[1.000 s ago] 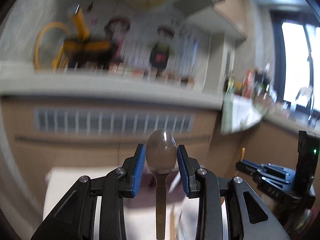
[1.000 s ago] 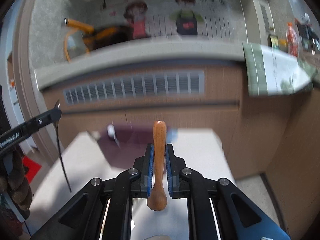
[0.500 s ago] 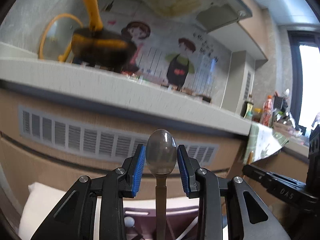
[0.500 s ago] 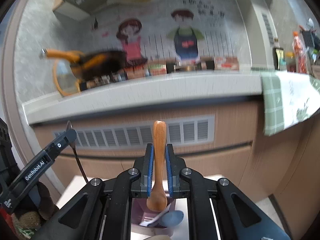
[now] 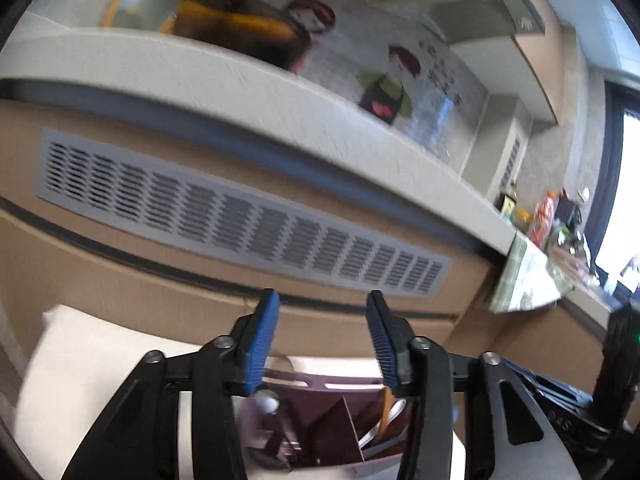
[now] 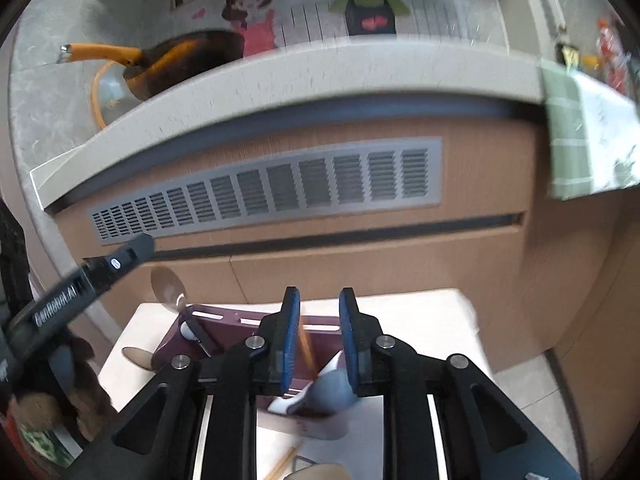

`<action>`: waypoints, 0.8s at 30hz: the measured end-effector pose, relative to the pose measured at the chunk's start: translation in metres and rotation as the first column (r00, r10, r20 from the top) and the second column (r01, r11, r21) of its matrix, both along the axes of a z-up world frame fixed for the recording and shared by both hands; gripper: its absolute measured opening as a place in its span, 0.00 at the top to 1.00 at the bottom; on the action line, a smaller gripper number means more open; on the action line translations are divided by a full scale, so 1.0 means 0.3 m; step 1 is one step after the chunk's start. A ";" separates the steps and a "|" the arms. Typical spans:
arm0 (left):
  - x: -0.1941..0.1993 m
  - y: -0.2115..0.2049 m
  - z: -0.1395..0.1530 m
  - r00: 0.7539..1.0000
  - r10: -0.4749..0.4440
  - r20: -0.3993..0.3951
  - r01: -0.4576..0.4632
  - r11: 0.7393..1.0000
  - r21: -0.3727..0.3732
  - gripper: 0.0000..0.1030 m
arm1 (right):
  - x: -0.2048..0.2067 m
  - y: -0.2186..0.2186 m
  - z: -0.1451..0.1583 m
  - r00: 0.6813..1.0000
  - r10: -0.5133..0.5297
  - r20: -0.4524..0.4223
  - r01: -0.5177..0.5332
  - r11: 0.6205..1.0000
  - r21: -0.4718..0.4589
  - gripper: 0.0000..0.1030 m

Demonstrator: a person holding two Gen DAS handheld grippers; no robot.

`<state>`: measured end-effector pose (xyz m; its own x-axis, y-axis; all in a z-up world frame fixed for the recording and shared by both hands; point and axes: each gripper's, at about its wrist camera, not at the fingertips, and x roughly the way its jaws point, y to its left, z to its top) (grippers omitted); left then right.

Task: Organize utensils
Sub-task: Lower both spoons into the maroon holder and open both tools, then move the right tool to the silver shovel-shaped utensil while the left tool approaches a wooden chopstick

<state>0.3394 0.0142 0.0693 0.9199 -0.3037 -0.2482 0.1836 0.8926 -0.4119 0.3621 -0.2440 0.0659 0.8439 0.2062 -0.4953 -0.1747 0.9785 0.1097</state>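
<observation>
A purple utensil holder (image 6: 240, 322) stands on the white table (image 6: 420, 320), and its rim (image 5: 320, 382) lies just below my left gripper (image 5: 322, 340). That gripper's jaws are opening with nothing between the blue pads. The metal spoon (image 6: 168, 288) stands bowl-up at the holder's left end, beside the left gripper's finger (image 6: 100, 276). My right gripper (image 6: 319, 336) hangs over the holder's right compartment with its jaws opening. The wooden spoon (image 6: 306, 344) is a blurred streak between the pads, loose, sliding down. Its handle (image 5: 386, 412) shows inside the holder beside a grey-blue spoon (image 6: 332, 392).
A second metal spoon (image 6: 136, 356) lies on the table left of the holder, and a wooden stick (image 6: 284, 460) near the front. Behind the table rises a wood cabinet with a grey vent grille (image 6: 280, 188). A green cloth (image 6: 576, 128) hangs off the counter.
Both grippers have sunk toward the purple holder. The left one let go of the metal spoon and spread its jaws. The right jaws parted and the wooden spoon slid down.
</observation>
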 end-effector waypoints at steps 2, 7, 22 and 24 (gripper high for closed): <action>-0.051 0.026 0.019 1.000 0.026 -0.004 -0.026 1.000 0.004 0.44 | -0.048 -0.011 0.019 1.000 -0.016 0.017 0.017 1.000 -0.014 0.79; -0.215 0.054 -0.011 0.997 0.018 -0.079 -0.013 0.998 0.054 0.38 | -0.154 -0.022 -0.051 0.997 -0.043 -0.072 0.038 0.997 -0.063 0.79; -0.416 0.085 -0.343 0.938 0.059 -0.341 0.021 0.973 0.228 0.27 | -0.251 0.162 -0.416 0.922 0.086 -0.376 -0.115 0.992 -0.056 0.88; -0.414 0.105 -0.356 0.933 0.075 -0.351 0.003 0.976 0.217 0.27 | -0.227 0.184 -0.438 0.911 0.084 -0.404 -0.113 0.992 -0.049 0.89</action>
